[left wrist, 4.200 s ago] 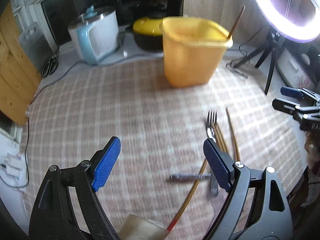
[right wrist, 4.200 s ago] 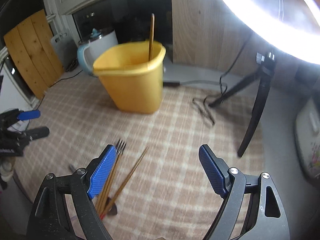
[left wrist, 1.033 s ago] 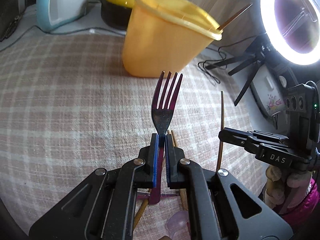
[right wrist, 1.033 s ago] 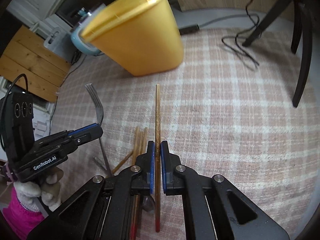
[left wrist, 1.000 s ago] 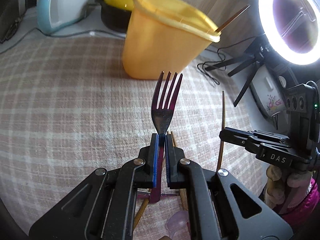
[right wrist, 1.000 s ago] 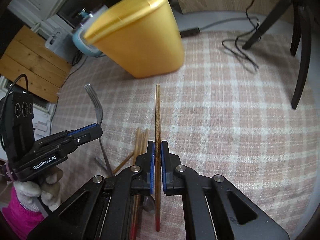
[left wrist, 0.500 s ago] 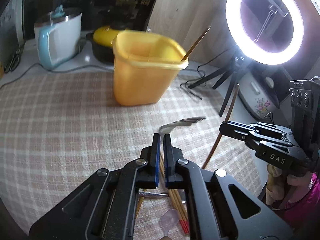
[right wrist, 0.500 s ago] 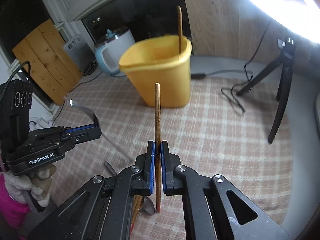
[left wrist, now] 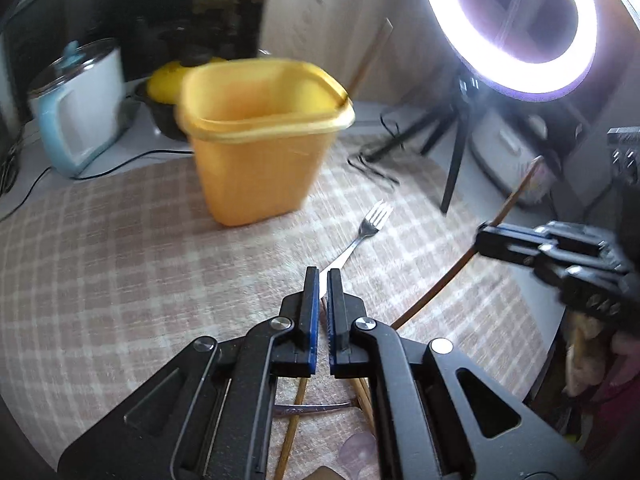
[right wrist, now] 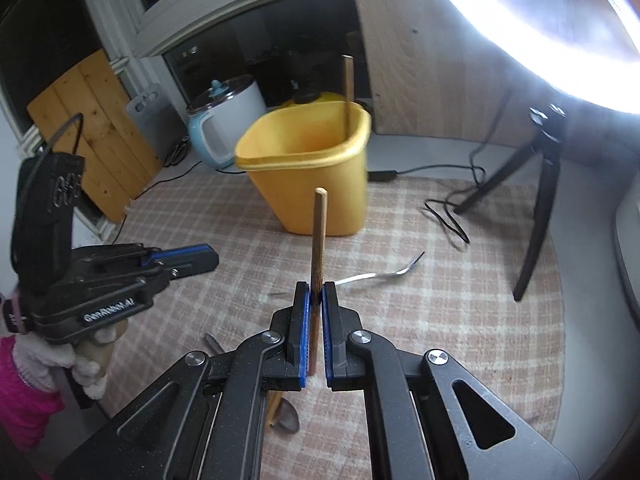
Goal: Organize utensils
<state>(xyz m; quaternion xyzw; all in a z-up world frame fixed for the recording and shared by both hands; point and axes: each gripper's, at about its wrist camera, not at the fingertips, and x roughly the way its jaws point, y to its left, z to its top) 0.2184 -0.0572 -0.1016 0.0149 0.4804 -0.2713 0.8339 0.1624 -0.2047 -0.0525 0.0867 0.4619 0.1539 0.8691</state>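
Note:
My left gripper (left wrist: pixel 323 276) is shut with nothing between its pads. The metal fork (left wrist: pixel 362 232) is out of its grip and lies on the checked cloth (left wrist: pixel 120 260) ahead of it, tines toward the tripod; in the right wrist view the fork (right wrist: pixel 376 276) is well apart from the left gripper (right wrist: pixel 210 258). My right gripper (right wrist: pixel 316 292) is shut on a wooden chopstick (right wrist: pixel 319 240) that stands upright, raised over the cloth. The yellow bin (right wrist: pixel 320 184) stands beyond, with one chopstick (right wrist: pixel 347 84) leaning in its corner. Several more chopsticks (left wrist: pixel 294 420) and a spoon (right wrist: pixel 286 420) lie below the grippers.
A white and blue kettle (left wrist: pixel 76 120) and a yellow-lidded pot (left wrist: pixel 168 80) stand behind the bin. A ring light (left wrist: pixel 520 28) on a black tripod (right wrist: pixel 536 216), with a loose cable (right wrist: pixel 448 216), is at the right. A wooden board (right wrist: pixel 92 132) leans at the left.
A second ago the fork stood upright in my left gripper; it twisted sideways, slipped out, and now lies on the cloth. Both grippers have risen, the right one lifting its chopstick.

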